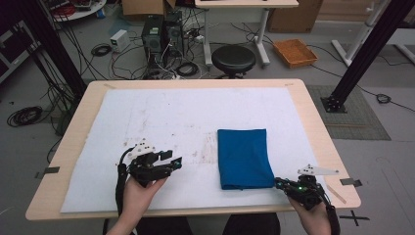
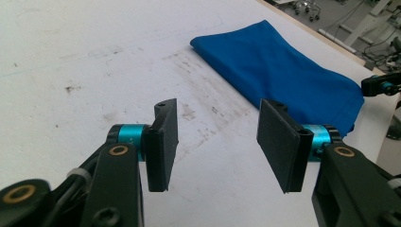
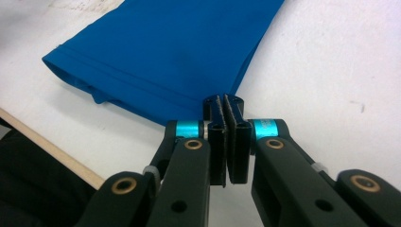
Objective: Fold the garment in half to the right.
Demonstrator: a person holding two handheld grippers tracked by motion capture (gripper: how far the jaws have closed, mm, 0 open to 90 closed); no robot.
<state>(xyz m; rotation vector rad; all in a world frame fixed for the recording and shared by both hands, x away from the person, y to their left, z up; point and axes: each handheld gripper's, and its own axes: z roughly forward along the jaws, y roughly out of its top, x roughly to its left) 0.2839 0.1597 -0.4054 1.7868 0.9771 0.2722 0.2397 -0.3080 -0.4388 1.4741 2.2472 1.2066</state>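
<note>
A blue cloth [image 1: 243,157] lies folded into a flat rectangle on the white mat, right of centre. My left gripper [image 1: 174,162] hovers to its left, a hand's width away, jaws open and empty. In the left gripper view the pads [image 2: 163,142] stand wide apart over stained mat, with the cloth [image 2: 283,75] ahead to the right. My right gripper [image 1: 279,183] sits at the cloth's near right corner. In the right gripper view that gripper [image 3: 223,101] has its pads pressed together, tips right at the cloth [image 3: 170,52] corner; no fabric shows between them.
The white mat [image 1: 171,112] covers most of a wooden table [image 1: 313,127]. Beyond the far edge stand a black stool [image 1: 233,58], computer cases [image 1: 161,34], loose cables and an orange tray [image 1: 295,52]. A black frame post [image 1: 362,54] rises at the right.
</note>
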